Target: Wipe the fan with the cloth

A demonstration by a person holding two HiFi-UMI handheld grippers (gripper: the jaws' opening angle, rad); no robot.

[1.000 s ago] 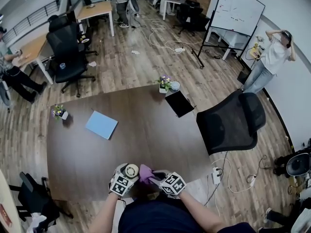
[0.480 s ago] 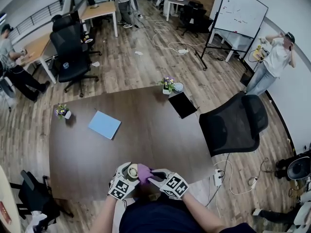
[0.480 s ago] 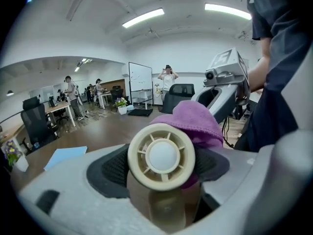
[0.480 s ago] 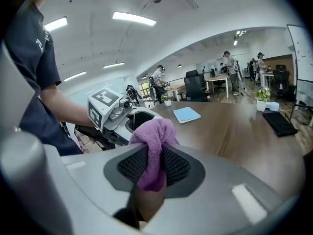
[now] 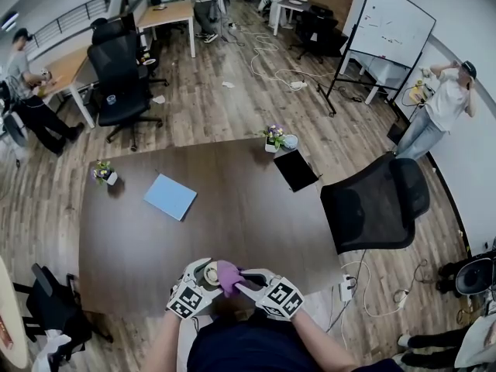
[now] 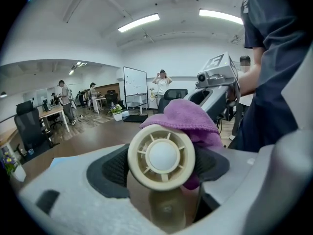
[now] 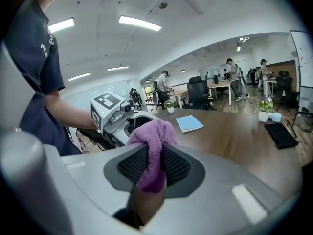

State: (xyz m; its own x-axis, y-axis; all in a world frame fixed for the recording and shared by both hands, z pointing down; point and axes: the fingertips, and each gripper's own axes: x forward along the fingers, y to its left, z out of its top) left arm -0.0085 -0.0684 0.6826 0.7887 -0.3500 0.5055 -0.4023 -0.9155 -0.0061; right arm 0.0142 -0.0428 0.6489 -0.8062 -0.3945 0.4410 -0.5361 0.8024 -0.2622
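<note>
Cloth (image 7: 151,146) is pinched in the right gripper (image 7: 155,166), whose jaws are clamped on a fold of it, so that a purple wad sticks out beyond the jaw tips and a tail hangs down between the pads. The left gripper (image 6: 162,165) has its jaws clamped on the fan (image 6: 161,156), a small cream one. Its round grille sits between the pads and faces back along the jaws, with the handle running down below them. The two grippers meet tip to tip above the near edge of the bench (image 5: 232,208), close to the person's body. The wad lies against the fan's far upper edge, just past the left jaws.

The step in hand looks like the wipe itself. To do it well, the left jaws should hold the fan steady while the right ones do the travelling. Only the soft wad ahead of the right jaws should touch the plastic, never the hard tips. Pressure should be light and drawn along the rim, since a sideways shove could twist the round head out of the pads. The grille face nearest the left jaws is still uncovered, so the cloth needs to come round over it.
</note>
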